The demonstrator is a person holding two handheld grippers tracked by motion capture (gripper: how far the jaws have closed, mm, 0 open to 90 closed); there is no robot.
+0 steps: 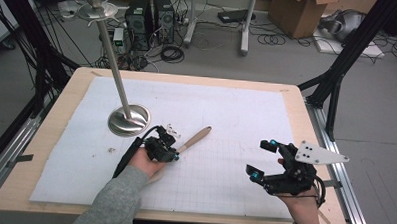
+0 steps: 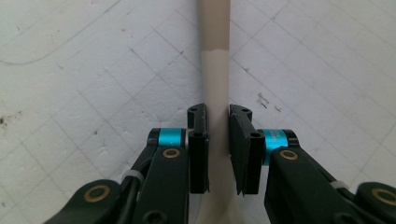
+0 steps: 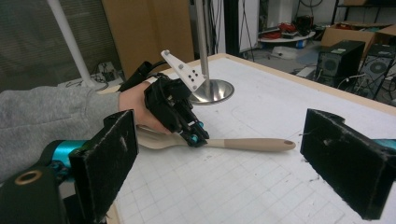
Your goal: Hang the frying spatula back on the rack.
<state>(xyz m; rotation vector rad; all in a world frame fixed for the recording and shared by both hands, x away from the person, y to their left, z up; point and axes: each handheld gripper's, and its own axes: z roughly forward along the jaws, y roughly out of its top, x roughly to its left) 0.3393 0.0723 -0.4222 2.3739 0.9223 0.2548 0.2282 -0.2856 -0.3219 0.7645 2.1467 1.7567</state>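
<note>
A wooden spoon lies on the white grid mat, its handle pointing to the far right. My left gripper points down at it near the bowl end. In the left gripper view the two black pads press on either side of the pale handle, so the left gripper is shut on it. The right gripper view shows that gripper on the spoon, whose bowl sits under the hand. My right gripper hovers at the mat's near right, jaws wide open and empty.
A steel stand with a round dish base and a tall pole rises just behind the left hand, also close behind it in the right gripper view. The wooden table's edge borders the mat. Computers, cables and boxes lie on the floor beyond.
</note>
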